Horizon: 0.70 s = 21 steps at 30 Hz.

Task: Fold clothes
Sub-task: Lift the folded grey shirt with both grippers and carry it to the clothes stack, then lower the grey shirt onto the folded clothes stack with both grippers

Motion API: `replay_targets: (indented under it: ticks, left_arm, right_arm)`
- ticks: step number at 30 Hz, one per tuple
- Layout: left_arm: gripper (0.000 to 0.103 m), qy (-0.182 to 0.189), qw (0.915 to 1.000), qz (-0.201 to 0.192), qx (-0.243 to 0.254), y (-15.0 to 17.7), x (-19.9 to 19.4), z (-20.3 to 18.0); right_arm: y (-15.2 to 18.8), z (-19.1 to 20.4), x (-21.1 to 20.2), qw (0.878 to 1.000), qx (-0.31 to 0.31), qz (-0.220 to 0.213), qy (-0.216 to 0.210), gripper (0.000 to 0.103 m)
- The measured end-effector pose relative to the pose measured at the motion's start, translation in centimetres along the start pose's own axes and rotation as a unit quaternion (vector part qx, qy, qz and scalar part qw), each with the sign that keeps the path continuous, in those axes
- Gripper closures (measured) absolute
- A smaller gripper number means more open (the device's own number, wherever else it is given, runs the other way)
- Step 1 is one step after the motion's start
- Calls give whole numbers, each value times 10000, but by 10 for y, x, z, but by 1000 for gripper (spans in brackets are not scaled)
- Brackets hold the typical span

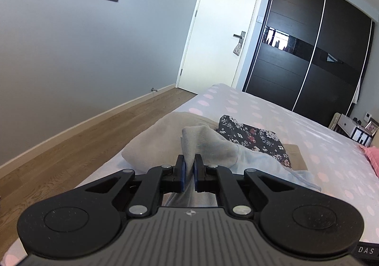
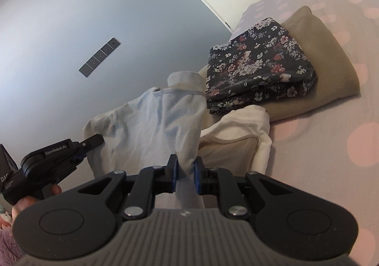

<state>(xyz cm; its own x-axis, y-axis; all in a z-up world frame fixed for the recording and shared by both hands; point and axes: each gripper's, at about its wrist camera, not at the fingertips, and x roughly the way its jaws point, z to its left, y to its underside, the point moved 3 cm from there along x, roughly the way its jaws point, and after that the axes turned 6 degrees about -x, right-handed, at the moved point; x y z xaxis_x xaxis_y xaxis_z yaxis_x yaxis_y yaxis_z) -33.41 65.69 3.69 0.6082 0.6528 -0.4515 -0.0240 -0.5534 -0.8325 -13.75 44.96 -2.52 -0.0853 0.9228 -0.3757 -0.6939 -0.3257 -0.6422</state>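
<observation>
A pale blue garment hangs lifted above the bed, held by both grippers. My right gripper is shut on one bunched edge of it. My left gripper is shut on another part of the same pale garment; it also shows at the left of the right wrist view, pinching the cloth's far edge. A folded dark floral garment lies on a folded beige one on the bed. A white and beige garment lies beside that stack.
The bed has a pale sheet with pink dots. A wooden floor runs along its left side. A white door and a dark sliding wardrobe stand beyond. A pink pillow lies at the right.
</observation>
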Motion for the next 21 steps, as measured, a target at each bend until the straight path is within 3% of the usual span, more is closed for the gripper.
replay_targets:
  ticks: [14,18,21]
  left_arm:
    - [98,-186,9986,479,-113,31,66,28]
    - [100,-569,9964,622,-24,41,79,36]
    - [100,-744,9936,812,-233,51,88,53]
  right_arm:
    - [6,-48,50,9993,113,199,296,87]
    - [10,-62,66,9982,227,358,436,87]
    - [12,-66,77,9978,162,417,490,87]
